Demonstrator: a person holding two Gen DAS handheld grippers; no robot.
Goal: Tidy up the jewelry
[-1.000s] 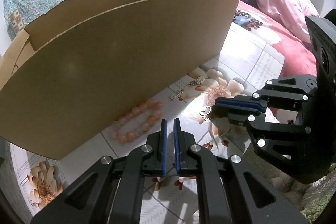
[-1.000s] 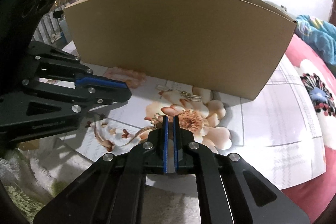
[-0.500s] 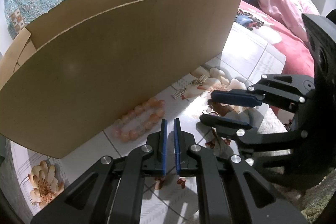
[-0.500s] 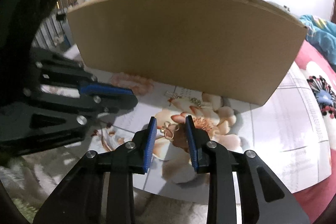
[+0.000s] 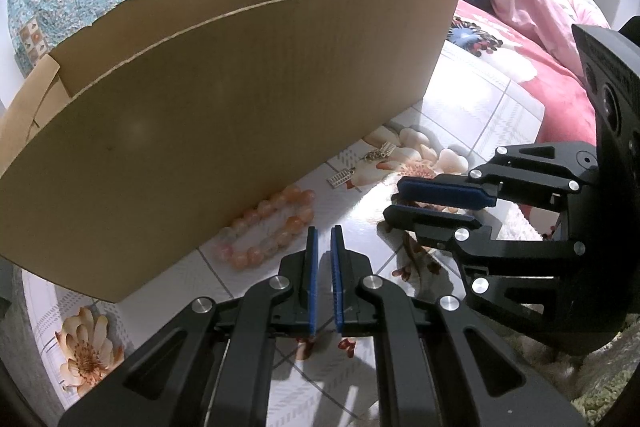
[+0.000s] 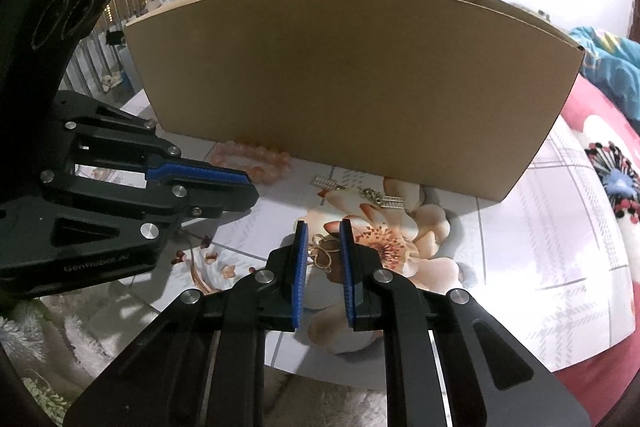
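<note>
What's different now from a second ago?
The right gripper opened, went forward around the gold earring, and its jaws have just been closing on it, not yet pressing. The left gripper, bead bracelet and cardboard box stayed put.

Matt cardboard box (image 5: 224, 131), glossy beaded bracelet (image 5: 268, 227), shiny floral tabletop (image 6: 540, 247).
</note>
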